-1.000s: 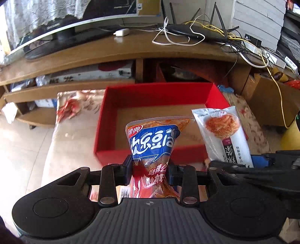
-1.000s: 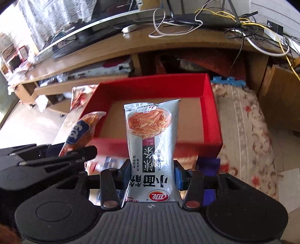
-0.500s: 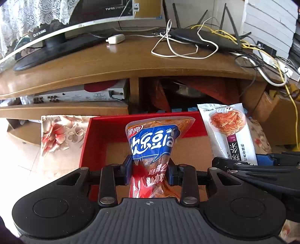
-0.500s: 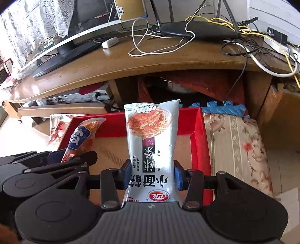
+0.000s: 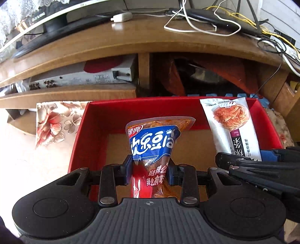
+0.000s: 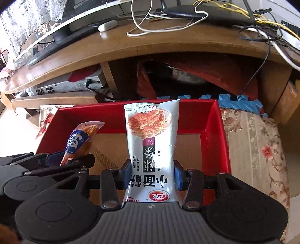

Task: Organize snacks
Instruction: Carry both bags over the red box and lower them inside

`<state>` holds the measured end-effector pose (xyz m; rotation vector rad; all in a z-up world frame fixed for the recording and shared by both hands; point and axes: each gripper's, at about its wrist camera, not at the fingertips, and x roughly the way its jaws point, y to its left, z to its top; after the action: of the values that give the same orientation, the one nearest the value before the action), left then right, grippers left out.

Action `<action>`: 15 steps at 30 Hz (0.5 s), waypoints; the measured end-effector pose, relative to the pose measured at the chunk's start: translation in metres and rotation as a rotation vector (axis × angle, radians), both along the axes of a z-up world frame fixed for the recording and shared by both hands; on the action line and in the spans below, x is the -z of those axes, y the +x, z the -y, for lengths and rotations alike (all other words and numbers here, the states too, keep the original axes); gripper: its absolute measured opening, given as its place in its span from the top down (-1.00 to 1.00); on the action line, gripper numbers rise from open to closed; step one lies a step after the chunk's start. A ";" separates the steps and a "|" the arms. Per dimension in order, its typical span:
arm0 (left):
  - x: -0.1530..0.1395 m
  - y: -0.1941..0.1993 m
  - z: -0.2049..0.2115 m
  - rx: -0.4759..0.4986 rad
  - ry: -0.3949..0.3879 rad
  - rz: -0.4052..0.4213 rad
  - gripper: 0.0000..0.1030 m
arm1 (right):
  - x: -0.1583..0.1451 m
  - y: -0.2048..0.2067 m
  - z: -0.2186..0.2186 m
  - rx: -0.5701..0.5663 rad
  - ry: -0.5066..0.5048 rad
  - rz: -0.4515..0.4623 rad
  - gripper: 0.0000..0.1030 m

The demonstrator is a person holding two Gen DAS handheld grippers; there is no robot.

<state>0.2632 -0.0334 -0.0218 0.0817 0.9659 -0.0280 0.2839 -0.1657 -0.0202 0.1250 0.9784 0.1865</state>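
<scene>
Right, both my grippers are loaded and side by side above the red box [image 5: 88,131]. On the left wrist view, my left gripper [image 5: 150,169] is clamped on the blue-and-red snack bag [image 5: 152,142], its blue pads pinching the bag at its narrowed waist so the top fans out wide above the jaws. The bag stands upright, over the box's brown cardboard floor [image 5: 196,146], not touching it as far as I can tell.

On the right wrist view, my right gripper [image 6: 152,173] is closed on the white snack packet [image 6: 151,142], pads pressing its two long edges. The packet rises straight up from the jaws, its pictured end reaching up across the box's far red wall. It too hangs over the box interior rather than lying in it.

Each camera catches the other tool: the white packet shows at the right edge of the left view, and the blue bag pokes up at the left of the right view, with black gripper linkage under each.

The box sits on a floral cloth [image 6: 256,142], which shows on both sides of it. Beyond stands a wooden TV stand [image 5: 131,41] carrying a monitor [image 6: 46,35], a router [image 6: 191,13] and a tangle of cables [image 6: 150,28].
</scene>
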 end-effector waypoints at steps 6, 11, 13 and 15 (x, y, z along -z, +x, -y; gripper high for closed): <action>0.010 0.002 -0.001 -0.006 0.015 -0.022 0.11 | 0.010 0.004 -0.001 -0.012 -0.004 -0.019 0.16; 0.011 0.002 -0.001 -0.012 0.021 -0.025 0.02 | 0.011 0.004 -0.002 -0.017 -0.014 -0.012 0.15; 0.009 0.002 -0.003 -0.018 0.017 -0.021 -0.06 | 0.010 0.004 -0.001 -0.018 -0.009 -0.006 0.15; 0.007 0.001 -0.004 -0.023 0.006 -0.017 -0.12 | 0.008 0.004 0.000 -0.012 -0.006 0.000 0.15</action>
<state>0.2642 -0.0290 -0.0284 0.0763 0.9836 -0.0050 0.2876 -0.1659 -0.0282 0.1134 0.9802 0.1947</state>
